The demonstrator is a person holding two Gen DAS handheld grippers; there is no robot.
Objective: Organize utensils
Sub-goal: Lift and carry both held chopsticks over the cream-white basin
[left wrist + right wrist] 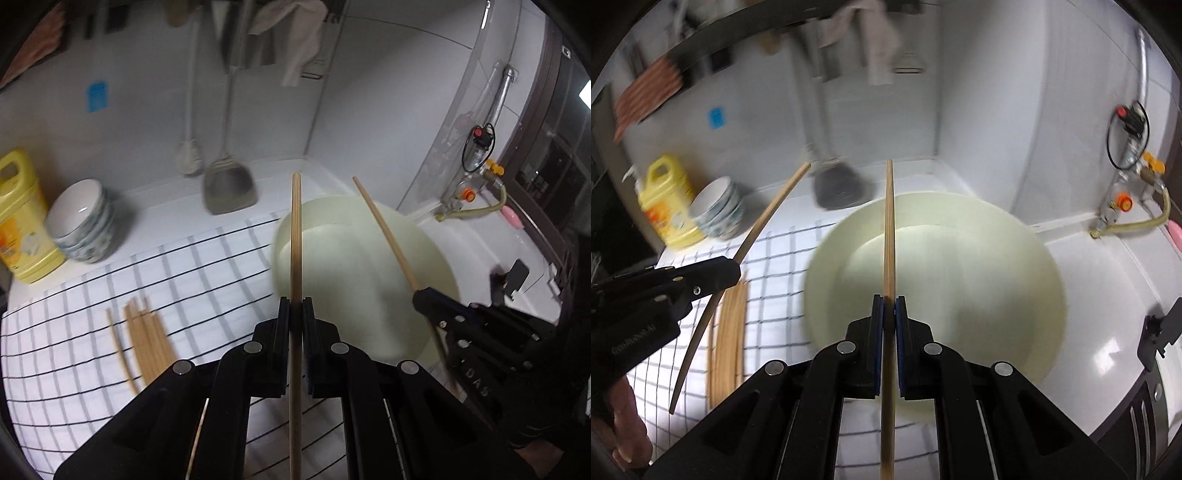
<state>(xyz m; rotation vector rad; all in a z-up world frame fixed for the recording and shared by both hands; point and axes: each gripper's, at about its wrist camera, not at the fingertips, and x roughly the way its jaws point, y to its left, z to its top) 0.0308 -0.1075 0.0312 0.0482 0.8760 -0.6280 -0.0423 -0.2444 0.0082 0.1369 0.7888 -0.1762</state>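
Left gripper (296, 306) is clamping a single wooden chopstick (295, 236), jaws pinched tight on it. The stick is running straight out past the fingertips and back under the gripper body. Right gripper (888, 304) is doing the same: jaws nipped onto its own chopstick (889, 229), stick sticking forward along the fingers.

Each gripper is showing up in the other's view. From the left wrist the right one is sitting at the right edge with its stick angling up and to the left. From the right wrist the left one is sitting at the left edge, stick slanting up and to the right, a bit of the person's hand (628, 424) showing below it.

Under both grippers a white cloth with a dark grid (74, 350) is lying on the white counter (166, 206). The loose bundle of chopsticks (147, 339) is lying on that cloth, left of and below the left gripper, well apart from both held sticks.

Just past the fingertips a big pale cream basin (960, 277) is sitting on the counter, right of the cloth. Both held sticks are pointing over it. Can't tell whether either touches it.

Further back left: a stack of bowls (83, 221), with a yellow jug (22, 218) just beside it. A metal spatula (231, 188) is hanging against the white tile wall at the back, blurred. Far right: a pipe with a valve and a yellowish hose (476, 210).
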